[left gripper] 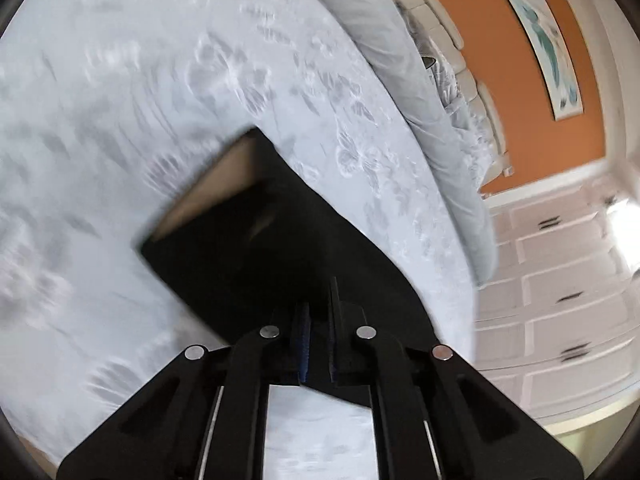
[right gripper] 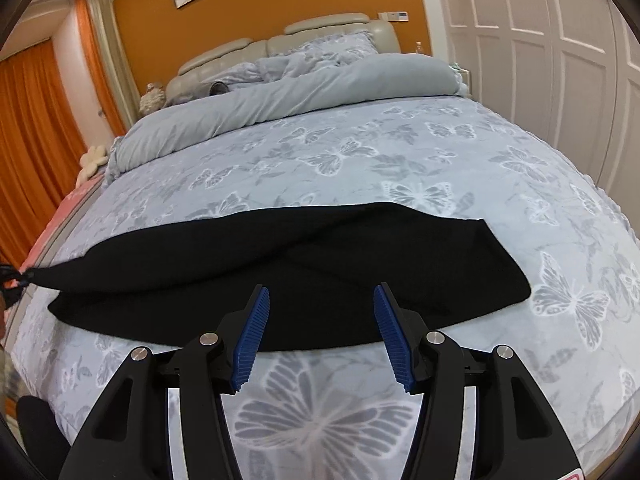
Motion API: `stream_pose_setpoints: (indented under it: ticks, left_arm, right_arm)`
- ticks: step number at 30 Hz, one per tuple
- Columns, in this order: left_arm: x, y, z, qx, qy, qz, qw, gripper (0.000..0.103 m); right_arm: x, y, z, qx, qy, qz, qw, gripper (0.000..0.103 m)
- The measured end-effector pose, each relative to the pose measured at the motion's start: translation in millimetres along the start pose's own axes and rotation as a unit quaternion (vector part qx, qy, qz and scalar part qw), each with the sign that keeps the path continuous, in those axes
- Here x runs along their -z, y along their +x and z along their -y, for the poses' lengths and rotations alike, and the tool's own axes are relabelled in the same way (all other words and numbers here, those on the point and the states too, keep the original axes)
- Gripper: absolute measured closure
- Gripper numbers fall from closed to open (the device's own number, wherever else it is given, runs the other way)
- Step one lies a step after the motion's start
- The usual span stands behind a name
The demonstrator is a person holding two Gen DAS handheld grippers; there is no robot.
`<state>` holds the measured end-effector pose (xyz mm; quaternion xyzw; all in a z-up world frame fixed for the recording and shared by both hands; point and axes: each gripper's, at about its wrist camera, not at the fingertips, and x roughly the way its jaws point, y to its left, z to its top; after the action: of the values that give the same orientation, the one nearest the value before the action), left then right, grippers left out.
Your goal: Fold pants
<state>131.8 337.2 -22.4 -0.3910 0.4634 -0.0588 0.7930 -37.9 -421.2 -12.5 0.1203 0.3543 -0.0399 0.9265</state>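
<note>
Black pants (right gripper: pixel 280 272) lie folded lengthwise across the near part of the bed, stretched left to right. My right gripper (right gripper: pixel 321 296) is open, its blue pads (right gripper: pixel 250 340) just above the pants' near edge, holding nothing. My left gripper (left gripper: pixel 318 312) is shut on one end of the pants (left gripper: pixel 260 248) and holds that end lifted off the bed; the view is blurred by motion. In the right wrist view the left gripper's tip (right gripper: pixel 12 278) shows at the far left, at the pants' pulled-out corner.
The bed has a light blue butterfly sheet (right gripper: pixel 360 152). A rumpled grey duvet (right gripper: pixel 280 96) and pillows lie at the headboard. White wardrobe doors (right gripper: pixel 540 40) stand to the right, orange curtains (right gripper: pixel 32 128) to the left.
</note>
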Motion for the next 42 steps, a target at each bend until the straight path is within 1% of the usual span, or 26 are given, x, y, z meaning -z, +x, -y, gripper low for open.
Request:
stream_pose_setpoints:
  ticks: [1, 3, 4, 6, 7, 9, 10, 11, 12, 13, 15, 17, 19, 21, 22, 23, 24, 26, 28, 29, 30, 32, 35, 36, 38, 42]
  left_arm:
    - [2, 7, -10, -0.031, 0.0, -0.014, 0.9994, 0.095]
    - [12, 31, -42, -0.097, -0.02, -0.058, 0.9934, 0.097]
    - [17, 36, -56, -0.125, -0.028, -0.062, 0.9898, 0.098]
    - [24, 29, -65, -0.114, -0.035, -0.038, 0.9921, 0.097]
    - [27, 21, -65, -0.097, -0.037, -0.023, 0.9943, 0.092]
    - [33, 7, -54, -0.08, -0.028, -0.004, 0.9964, 0.069]
    - [34, 0, -52, -0.075, -0.029, 0.003, 0.9968, 0.04]
    - [37, -4, -44, -0.066, -0.034, 0.014, 0.9971, 0.017]
    - [40, -2, -39, -0.061, -0.036, 0.014, 0.9974, 0.01]
    - [41, 2, -32, -0.054, -0.039, 0.006, 0.9978, 0.008]
    - [42, 14, -26, -0.031, -0.043, -0.01, 0.9985, 0.008]
    - [41, 31, -28, -0.047, -0.058, -0.022, 0.997, 0.008]
    - [41, 46, -34, -0.064, -0.079, -0.026, 0.9945, 0.008]
    - [40, 60, -44, -0.072, -0.104, -0.032, 0.9915, 0.017]
    - [38, 66, -47, -0.078, -0.11, -0.037, 0.9901, 0.035]
    - [36, 70, -48, -0.088, -0.105, -0.04, 0.9897, 0.056]
    - [36, 71, -48, -0.091, -0.1, -0.042, 0.9899, 0.063]
    - [32, 69, -46, -0.091, -0.094, -0.051, 0.99, 0.073]
    - [27, 68, -46, -0.086, -0.086, -0.06, 0.9907, 0.075]
    - [24, 69, -48, -0.085, -0.083, -0.066, 0.9907, 0.075]
    - [24, 67, -49, -0.085, -0.079, -0.071, 0.9907, 0.075]
    - [27, 68, -56, -0.086, -0.075, -0.079, 0.9903, 0.075]
    - [30, 67, -60, -0.083, -0.077, -0.082, 0.9902, 0.074]
    - [32, 65, -61, -0.083, -0.077, -0.082, 0.9902, 0.074]
    - [34, 62, -59, -0.088, -0.069, -0.084, 0.9901, 0.072]
    - [32, 64, -52, -0.092, -0.061, -0.09, 0.9898, 0.07]
  right_arm:
    - [5, 6, 2, 0.007, -0.001, -0.009, 1.0, 0.041]
    - [14, 15, 9, 0.025, 0.01, -0.027, 0.999, 0.041]
    - [18, 19, 17, 0.032, 0.025, -0.037, 0.998, 0.041]
    - [22, 18, 33, 0.035, 0.06, -0.043, 0.997, 0.041]
    - [22, 15, 39, 0.031, 0.07, -0.046, 0.996, 0.041]
    - [19, 11, 48, 0.029, 0.079, -0.048, 0.995, 0.041]
    - [15, 9, 51, 0.024, 0.083, -0.045, 0.995, 0.04]
    - [11, 9, 53, 0.013, 0.092, -0.042, 0.995, 0.04]
    - [5, 12, 56, -0.009, 0.107, -0.041, 0.993, 0.04]
    - [-4, 18, 59, -0.033, 0.128, -0.041, 0.99, 0.04]
    - [-23, 36, 59, -0.069, 0.159, -0.042, 0.984, 0.039]
    - [-40, 64, 56, -0.096, 0.175, -0.058, 0.978, 0.036]
    - [-55, 106, 54, -0.09, 0.191, -0.093, 0.973, 0.036]
    - [-60, 142, 56, -0.066, 0.209, -0.122, 0.968, 0.036]
    - [-62, 159, 57, -0.049, 0.217, -0.128, 0.966, 0.049]
    - [-65, 166, 57, -0.041, 0.219, -0.123, 0.967, 0.072]
    - [-72, 167, 56, -0.045, 0.221, -0.108, 0.968, 0.099]
    - [-95, 131, 37, -0.072, 0.186, -0.018, 0.98, 0.098]
    - [-106, 78, 16, -0.104, 0.12, 0.05, 0.986, 0.099]
    - [-103, 61, 13, -0.1, 0.101, 0.06, 0.988, 0.099]
    - [-97, 50, 13, -0.089, 0.092, 0.058, 0.99, 0.099]
    - [-69, 50, 34, -0.069, 0.11, 0.022, 0.991, 0.099]
    - [-9, 90, 81, -0.037, 0.168, -0.074, 0.982, 0.099]
    - [4, 98, 86, -0.03, 0.176, -0.091, 0.98, 0.098]
    - [22, 95, 91, -0.041, 0.181, -0.068, 0.98, 0.094]
    - [16, 76, 90, -0.019, 0.188, -0.038, 0.981, 0.051]
